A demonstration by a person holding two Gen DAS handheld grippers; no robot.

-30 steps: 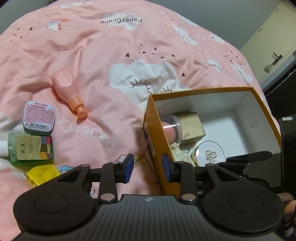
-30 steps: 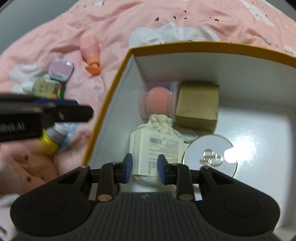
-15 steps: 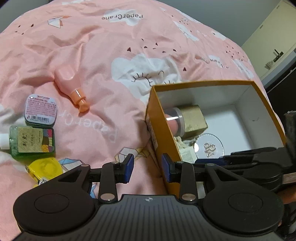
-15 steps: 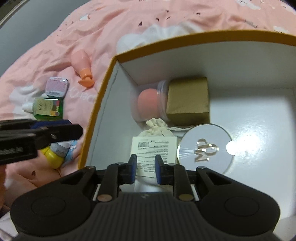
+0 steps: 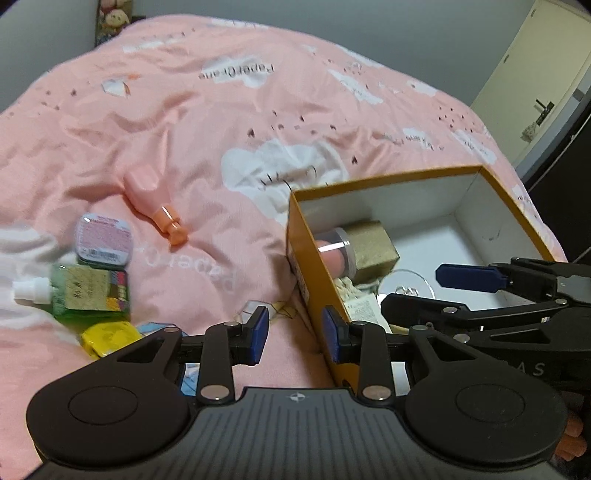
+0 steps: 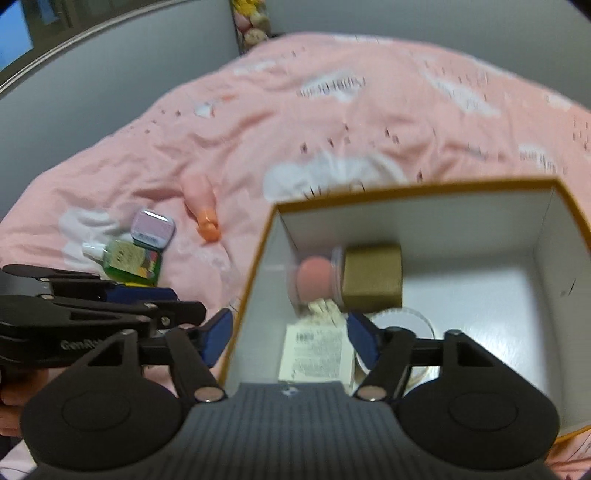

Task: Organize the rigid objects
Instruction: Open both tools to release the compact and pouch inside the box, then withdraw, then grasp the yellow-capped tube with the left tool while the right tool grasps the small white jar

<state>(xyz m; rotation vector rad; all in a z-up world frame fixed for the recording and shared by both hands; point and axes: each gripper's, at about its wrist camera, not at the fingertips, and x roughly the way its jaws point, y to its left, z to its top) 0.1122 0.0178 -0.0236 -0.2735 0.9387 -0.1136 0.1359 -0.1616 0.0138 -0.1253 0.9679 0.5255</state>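
Note:
An orange box (image 6: 417, 190) with a white inside stands on the pink bed; it also shows in the left wrist view (image 5: 384, 181). It holds a gold cube (image 6: 371, 277), a pink sponge in a clear case (image 6: 314, 278), a cloth pouch with a label (image 6: 314, 350) and a round silver compact (image 6: 402, 319). My right gripper (image 6: 290, 334) is open and empty above the box's near left part. My left gripper (image 5: 295, 334) is open and empty beside the box's left wall. Loose on the bed lie a pink bottle (image 5: 151, 199), a pink tin (image 5: 103, 240), a green spray bottle (image 5: 85, 291) and a yellow item (image 5: 109, 336).
The bed is covered by a pink quilt (image 5: 221, 122) with cloud prints. A grey wall (image 6: 110, 92) runs behind it, with stuffed toys (image 6: 253, 22) at the far edge. A cream door (image 5: 535, 81) is at the right. A blue item (image 5: 155, 328) lies under the left gripper.
My right gripper has opened, letting go of the labelled pouch, and has pulled up and back from the box. My left gripper has drawn back a little.

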